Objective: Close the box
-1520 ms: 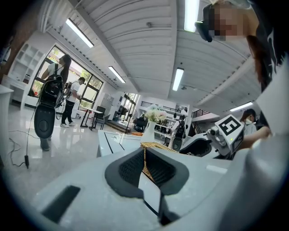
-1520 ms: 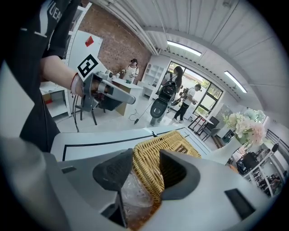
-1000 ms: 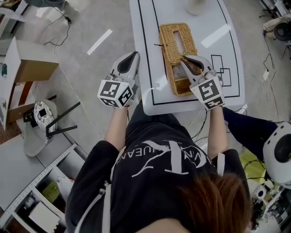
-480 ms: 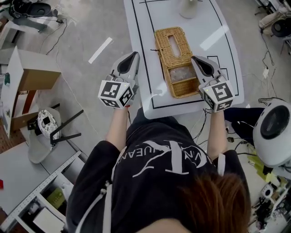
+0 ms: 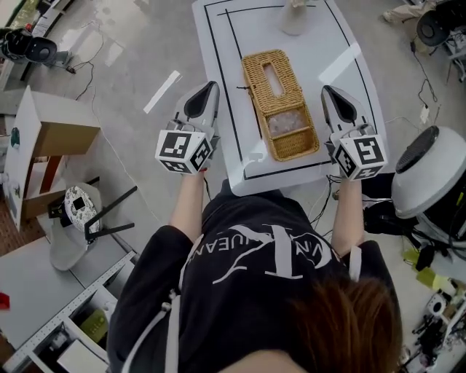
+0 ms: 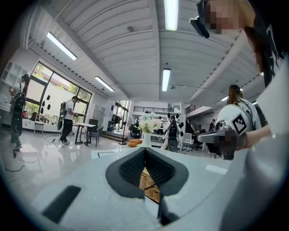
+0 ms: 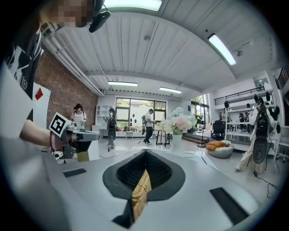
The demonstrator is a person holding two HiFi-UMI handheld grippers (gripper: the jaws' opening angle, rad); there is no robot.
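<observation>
A long wicker box (image 5: 280, 102) lies on the white table (image 5: 320, 51). Its far half has a slotted lid, and its near half shows clear plastic (image 5: 288, 122) inside. My left gripper (image 5: 212, 85) hovers shut beside the table's left edge, apart from the box. My right gripper (image 5: 327, 89) is shut and holds nothing, a short way right of the box. In the left gripper view the box (image 6: 149, 185) shows through the gap below the left gripper's (image 6: 144, 149) meeting tips. In the right gripper view, wicker (image 7: 141, 191) shows the same way under the right gripper (image 7: 145, 151).
A white vase base (image 5: 295, 18) stands at the table's far end. On the floor at the left are a cardboard box (image 5: 54, 127) and a small stool (image 5: 73, 211). A round white machine (image 5: 429, 171) stands close on the right. People stand far off by the windows (image 7: 149, 119).
My right gripper has drawn back from the near end of the box, out to its right and a little higher. The left gripper has risen slightly.
</observation>
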